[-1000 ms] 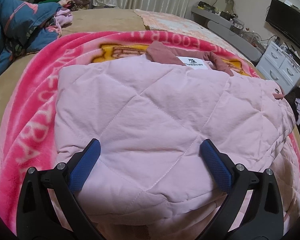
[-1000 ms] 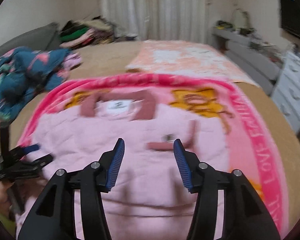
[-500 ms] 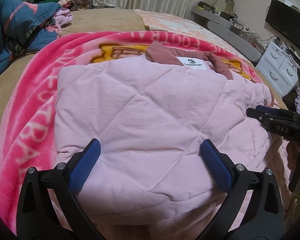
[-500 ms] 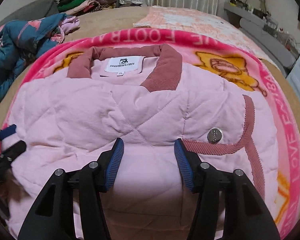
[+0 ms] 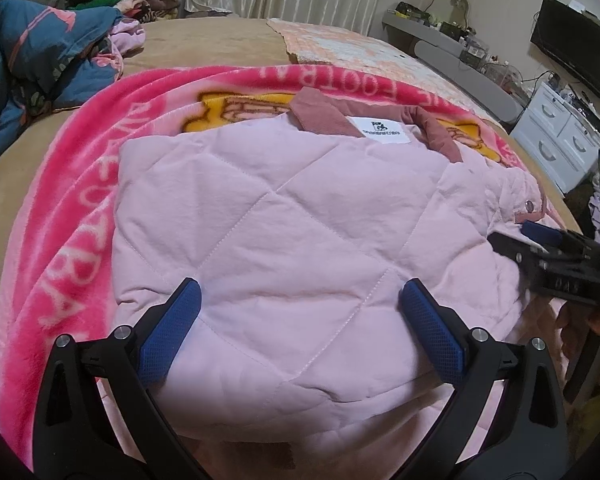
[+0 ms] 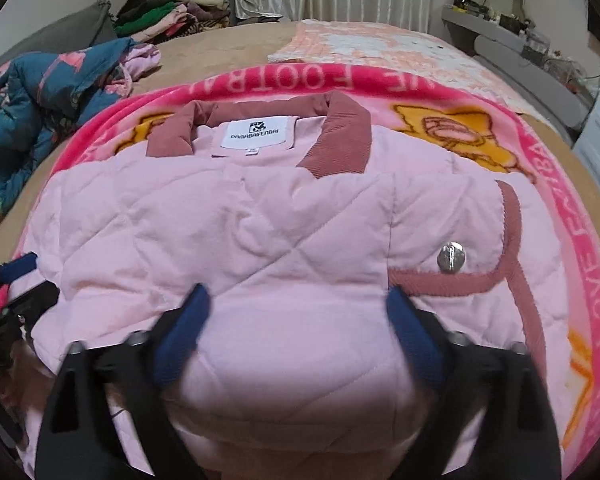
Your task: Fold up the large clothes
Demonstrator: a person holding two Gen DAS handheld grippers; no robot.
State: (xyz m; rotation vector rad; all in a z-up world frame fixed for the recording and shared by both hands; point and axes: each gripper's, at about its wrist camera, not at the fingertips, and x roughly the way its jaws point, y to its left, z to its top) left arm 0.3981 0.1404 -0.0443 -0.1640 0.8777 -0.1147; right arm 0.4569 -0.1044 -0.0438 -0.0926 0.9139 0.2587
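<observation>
A pale pink quilted jacket (image 5: 300,216) with a dusty-rose corduroy collar (image 6: 336,136) and a white label lies folded on a bright pink blanket (image 5: 60,208). It also shows in the right wrist view (image 6: 228,240). My left gripper (image 5: 300,300) is open, its blue pads spread wide over the jacket's near left edge. My right gripper (image 6: 296,304) is open over the jacket's near middle, left of a silver snap button (image 6: 451,256). The right gripper also shows at the right edge of the left wrist view (image 5: 540,240). Neither holds cloth.
A blue patterned quilted garment (image 6: 40,112) is heaped at the left on the tan bed (image 6: 228,52). A pile of clothes (image 6: 168,12) sits at the far left. A peach quilt (image 6: 380,48) lies beyond. White drawers (image 5: 560,136) and a TV (image 5: 572,56) stand right.
My right gripper has come down and forward onto the jacket and its jaws have opened wider. My left gripper has stayed still and open.
</observation>
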